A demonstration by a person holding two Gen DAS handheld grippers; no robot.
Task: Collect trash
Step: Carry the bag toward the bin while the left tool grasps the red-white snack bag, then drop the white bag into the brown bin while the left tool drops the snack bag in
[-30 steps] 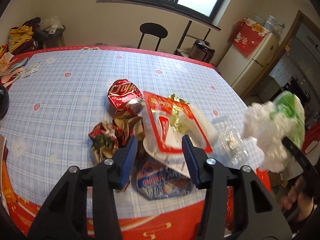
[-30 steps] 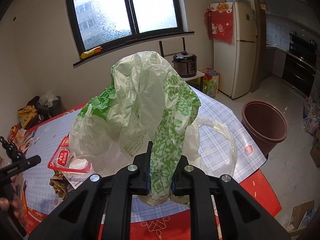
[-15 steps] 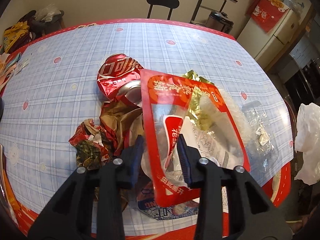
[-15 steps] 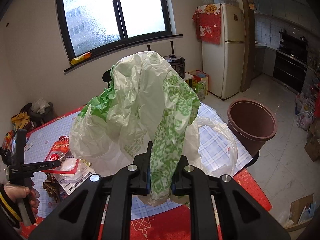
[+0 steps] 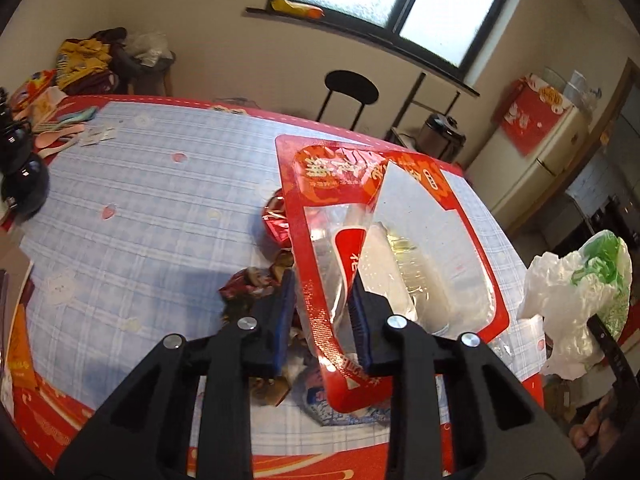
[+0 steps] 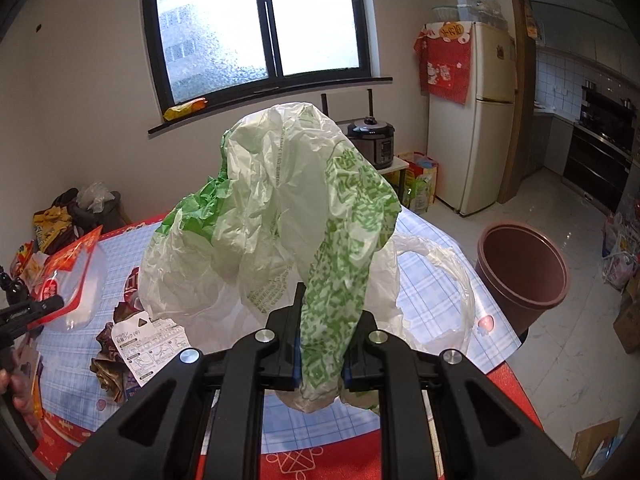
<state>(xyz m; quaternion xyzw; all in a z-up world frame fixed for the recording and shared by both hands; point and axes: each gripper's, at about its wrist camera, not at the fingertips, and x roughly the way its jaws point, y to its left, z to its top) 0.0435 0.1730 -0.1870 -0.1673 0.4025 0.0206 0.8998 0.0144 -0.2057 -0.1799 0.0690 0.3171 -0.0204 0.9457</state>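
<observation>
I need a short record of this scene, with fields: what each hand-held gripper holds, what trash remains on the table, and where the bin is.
left hand-held gripper: jaws just closed on red clear-window package, lifted
right hand-held gripper: shut on green-white plastic bag
trash on table: crumpled wrappers, printed leaflet
bin: brown bucket on the floor beside the table

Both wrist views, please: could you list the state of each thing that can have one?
Left gripper: shut on the red packet; jaws have just been closing.
Red packet: lifted off the table.
Right gripper: shut on the plastic bag.
Plastic bag: held up, crumpled.
Brown bin: upright on the floor, open.
Wrappers: crumpled, on the table.
</observation>
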